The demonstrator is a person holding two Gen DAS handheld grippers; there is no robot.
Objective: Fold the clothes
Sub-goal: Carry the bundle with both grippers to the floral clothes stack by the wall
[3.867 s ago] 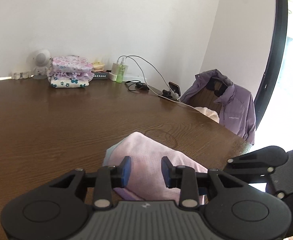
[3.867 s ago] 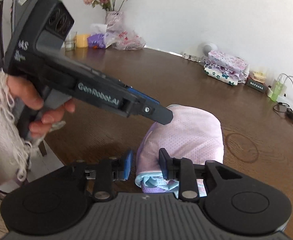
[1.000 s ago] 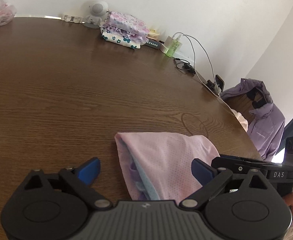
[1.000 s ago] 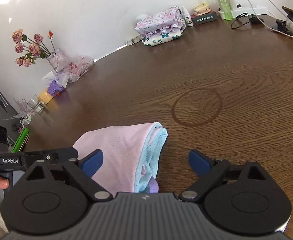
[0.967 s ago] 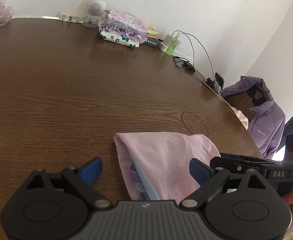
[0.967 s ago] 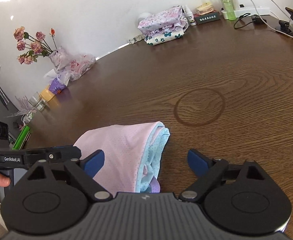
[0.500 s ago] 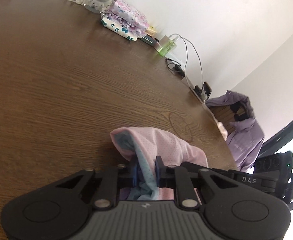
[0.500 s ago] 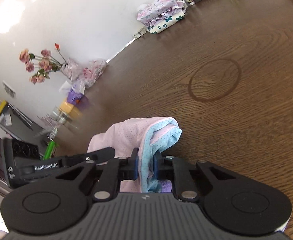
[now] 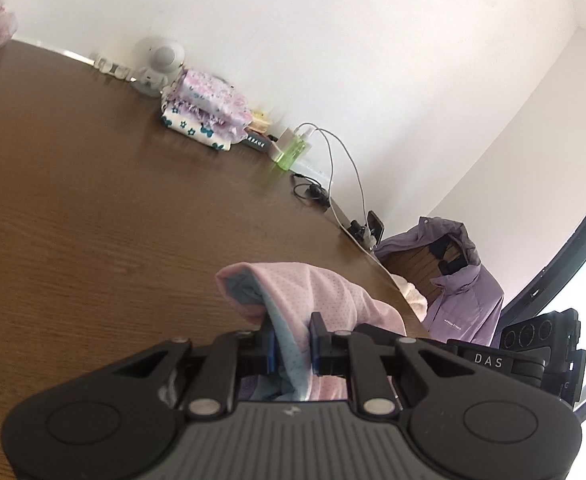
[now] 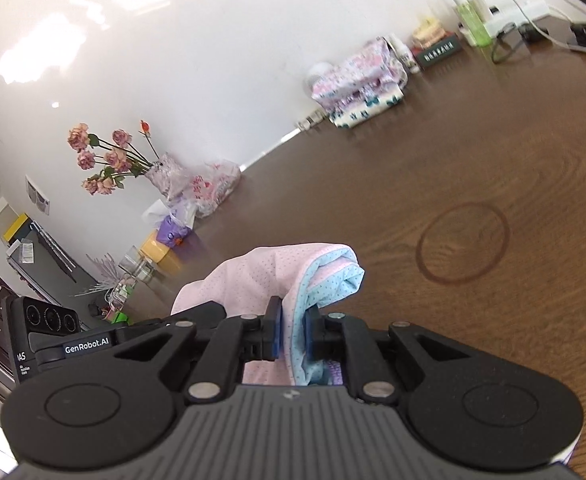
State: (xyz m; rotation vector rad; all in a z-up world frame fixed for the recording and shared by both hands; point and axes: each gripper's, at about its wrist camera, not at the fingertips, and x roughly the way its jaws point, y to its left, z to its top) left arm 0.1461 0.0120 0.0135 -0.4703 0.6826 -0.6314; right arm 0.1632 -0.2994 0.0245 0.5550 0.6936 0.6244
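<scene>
Both pairs of jaws are closed down to a narrow gap, each pinching a bunched edge of the folded pink garment: the left gripper holds one end and the right gripper the opposite end, blue lining showing between the pads in each view. The bundle looks lifted just above the wooden table, near its front edge, though the low angle makes it hard to be sure it is fully clear of the wood.

The cloth reads as thin, light dotted knit, soft and floppy, so it will sag between the two holds and its layers may slide apart. Gripping across all layers at the folded ends, as now, seems the soundest hold.

Each gripper points forward and slightly up across the table, rolled to one side, the pair facing each other from either end. A stack of folded clothes sits by the far wall.
</scene>
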